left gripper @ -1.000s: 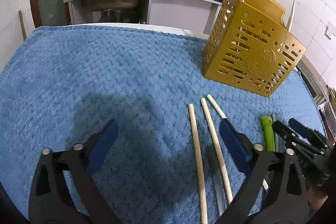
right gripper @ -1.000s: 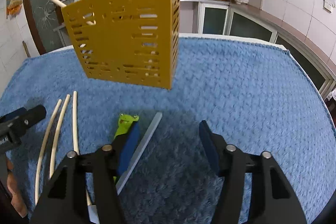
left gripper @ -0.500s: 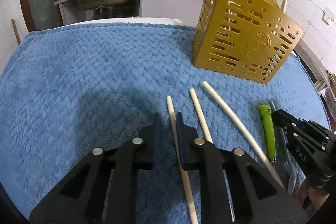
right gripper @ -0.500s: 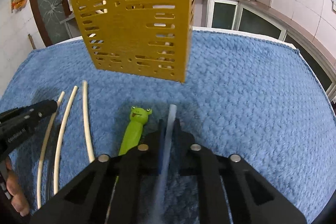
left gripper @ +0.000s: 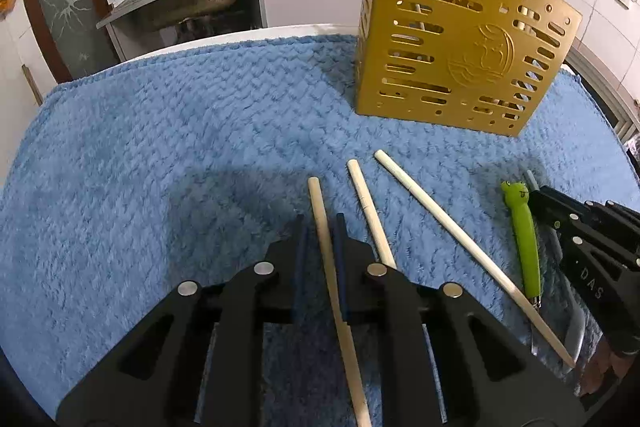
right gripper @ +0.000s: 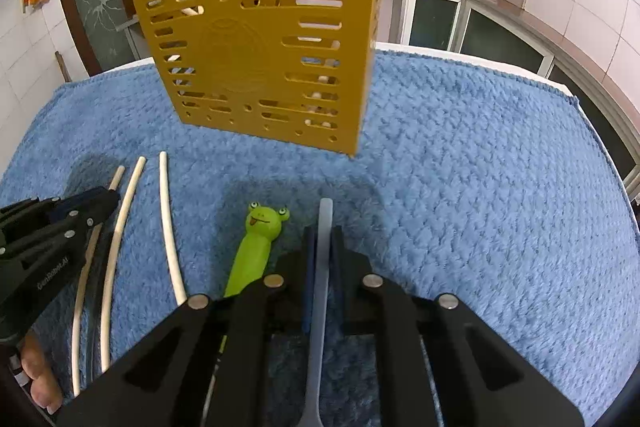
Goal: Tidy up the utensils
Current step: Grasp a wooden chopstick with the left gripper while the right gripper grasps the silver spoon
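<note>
Left wrist view: left claw [left gripper: 320,227] clenched on a chopstick [left gripper: 325,239], stick running fwd between its fingers, tip toward the yellow holder [left gripper: 460,39] on the blue towel [left gripper: 180,147]. Two more chopsticks [left gripper: 370,211] lie just right. Right wrist view: right claw [right gripper: 323,239] clenched on a pale blue handle [right gripper: 325,227]; frog utensil [right gripper: 256,243] just left, on towel.

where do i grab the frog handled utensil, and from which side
Grip the green frog handle mid-length, below the wider head, jaws closing across its width, coming straight down from above. It lies flat on the blue towel between a chopstick and the right gripper, which is shut on the grey utensil, so side room looks tight.
</note>
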Demonstrator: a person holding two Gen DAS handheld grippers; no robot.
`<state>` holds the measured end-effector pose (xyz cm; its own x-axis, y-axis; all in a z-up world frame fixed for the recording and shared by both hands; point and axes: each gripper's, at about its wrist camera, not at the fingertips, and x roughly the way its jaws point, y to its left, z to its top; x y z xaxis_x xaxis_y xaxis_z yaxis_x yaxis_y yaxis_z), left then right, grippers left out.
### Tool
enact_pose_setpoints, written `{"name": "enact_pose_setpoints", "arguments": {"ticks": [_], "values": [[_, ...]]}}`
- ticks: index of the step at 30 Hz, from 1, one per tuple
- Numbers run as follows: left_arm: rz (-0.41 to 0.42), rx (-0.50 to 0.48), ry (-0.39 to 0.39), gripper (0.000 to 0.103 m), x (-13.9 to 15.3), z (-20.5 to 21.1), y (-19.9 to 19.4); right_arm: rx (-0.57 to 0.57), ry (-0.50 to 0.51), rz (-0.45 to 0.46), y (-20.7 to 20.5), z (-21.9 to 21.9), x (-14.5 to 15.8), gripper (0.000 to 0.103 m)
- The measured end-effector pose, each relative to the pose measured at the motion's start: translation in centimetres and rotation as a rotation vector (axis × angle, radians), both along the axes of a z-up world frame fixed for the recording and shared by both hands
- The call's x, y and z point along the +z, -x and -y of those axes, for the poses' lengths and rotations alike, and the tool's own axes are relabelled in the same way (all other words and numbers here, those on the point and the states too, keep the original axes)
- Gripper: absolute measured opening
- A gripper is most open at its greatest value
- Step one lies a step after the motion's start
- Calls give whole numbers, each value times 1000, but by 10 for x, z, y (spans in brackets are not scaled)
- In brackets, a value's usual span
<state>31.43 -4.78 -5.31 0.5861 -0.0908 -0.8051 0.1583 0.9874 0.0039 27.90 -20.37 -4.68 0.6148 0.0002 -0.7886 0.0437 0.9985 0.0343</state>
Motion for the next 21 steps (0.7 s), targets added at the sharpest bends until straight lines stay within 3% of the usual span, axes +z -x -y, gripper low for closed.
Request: {"name": "enact_pose_setpoints", "arguments": {"ticks": [10, 14, 21], "values": [[43, 5, -23, 7, -2, 1, 7, -14, -23, 40, 7, 5, -3, 8], [41, -8, 23, 5, 2, -4, 13, -14, -39, 58, 11, 8, 1, 7], [96, -18, 34, 5, 16, -3, 22, -3, -71, 94, 17, 13, 12, 7]]}}
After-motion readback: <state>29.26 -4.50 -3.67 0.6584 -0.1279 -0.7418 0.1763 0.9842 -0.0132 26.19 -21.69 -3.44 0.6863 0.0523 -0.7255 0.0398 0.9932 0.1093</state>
